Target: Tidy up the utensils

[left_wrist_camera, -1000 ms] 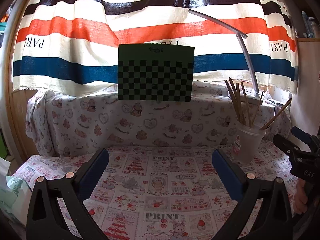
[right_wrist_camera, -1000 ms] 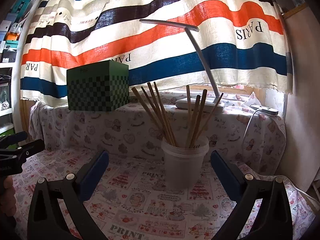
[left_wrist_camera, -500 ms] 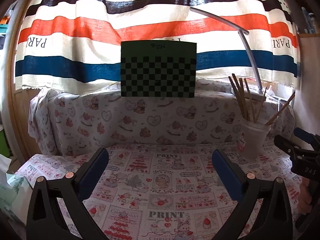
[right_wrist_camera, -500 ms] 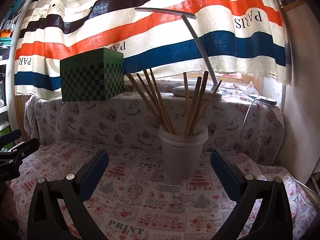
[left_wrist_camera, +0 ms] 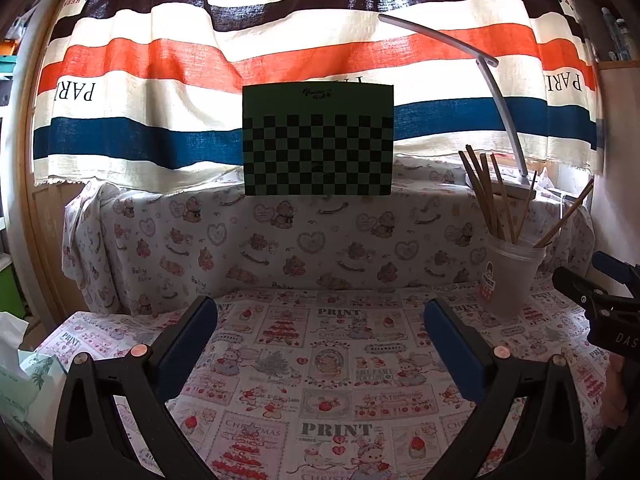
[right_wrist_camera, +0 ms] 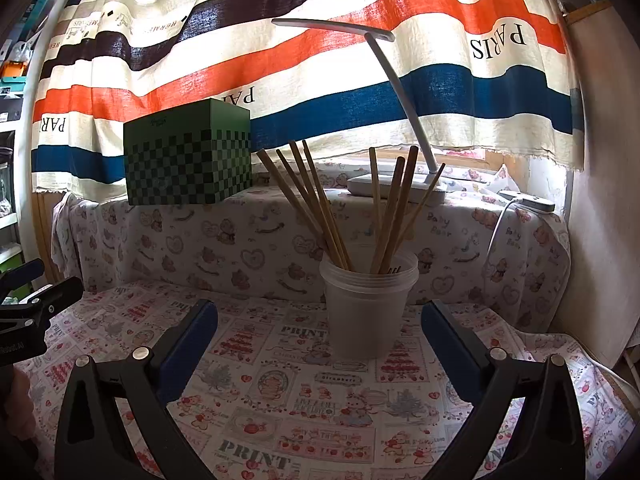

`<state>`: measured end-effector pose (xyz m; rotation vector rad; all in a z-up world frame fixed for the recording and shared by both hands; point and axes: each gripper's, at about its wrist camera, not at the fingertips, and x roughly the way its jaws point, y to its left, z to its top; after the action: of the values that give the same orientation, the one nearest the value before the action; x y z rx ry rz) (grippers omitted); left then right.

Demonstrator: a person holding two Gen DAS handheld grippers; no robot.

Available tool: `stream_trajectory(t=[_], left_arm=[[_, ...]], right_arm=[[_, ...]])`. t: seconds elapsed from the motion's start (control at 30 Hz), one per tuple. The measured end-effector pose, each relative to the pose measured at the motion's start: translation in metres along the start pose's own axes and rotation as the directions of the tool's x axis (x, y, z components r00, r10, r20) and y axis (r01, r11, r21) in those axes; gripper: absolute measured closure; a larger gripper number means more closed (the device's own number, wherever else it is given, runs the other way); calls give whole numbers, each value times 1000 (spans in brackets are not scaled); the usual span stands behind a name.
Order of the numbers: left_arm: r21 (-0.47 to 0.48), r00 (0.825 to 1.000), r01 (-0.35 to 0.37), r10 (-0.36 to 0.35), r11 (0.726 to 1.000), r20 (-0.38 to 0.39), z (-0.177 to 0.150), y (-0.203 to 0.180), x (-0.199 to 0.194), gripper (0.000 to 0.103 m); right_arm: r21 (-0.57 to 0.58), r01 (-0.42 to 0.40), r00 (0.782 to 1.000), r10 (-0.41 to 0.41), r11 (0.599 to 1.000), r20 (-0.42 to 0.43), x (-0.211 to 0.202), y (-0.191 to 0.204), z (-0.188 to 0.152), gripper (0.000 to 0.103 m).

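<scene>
A translucent plastic cup (right_wrist_camera: 368,312) stands on the printed tablecloth and holds several wooden chopsticks (right_wrist_camera: 320,208) fanned upright. In the left wrist view the cup (left_wrist_camera: 512,280) sits at the far right with its chopsticks (left_wrist_camera: 488,200). My right gripper (right_wrist_camera: 319,320) is open and empty, its blue-padded jaws wide apart just in front of the cup. My left gripper (left_wrist_camera: 320,318) is open and empty over the cloth, left of the cup. Each gripper shows at the edge of the other's view.
A green checkered box (right_wrist_camera: 188,160) sits on the raised cloth-covered ledge (left_wrist_camera: 320,232) at the back. A white desk lamp (right_wrist_camera: 400,184) stands behind the cup. A striped curtain hangs behind. A tissue pack (left_wrist_camera: 20,380) lies at the left edge.
Both views have drifted slightly; the cup sits a little lower and closer in the right wrist view. Both grippers stay open and empty.
</scene>
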<state>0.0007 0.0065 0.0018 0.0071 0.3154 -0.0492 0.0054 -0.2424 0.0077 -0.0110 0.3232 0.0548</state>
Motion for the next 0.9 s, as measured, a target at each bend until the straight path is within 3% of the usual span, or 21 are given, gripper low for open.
stream_trajectory(t=[0.9], left_arm=[[-5, 1000, -6, 6, 1000, -2, 0, 1, 0, 0]], right_arm=[[1, 0, 1000, 0, 1000, 0, 0, 0, 0, 0]])
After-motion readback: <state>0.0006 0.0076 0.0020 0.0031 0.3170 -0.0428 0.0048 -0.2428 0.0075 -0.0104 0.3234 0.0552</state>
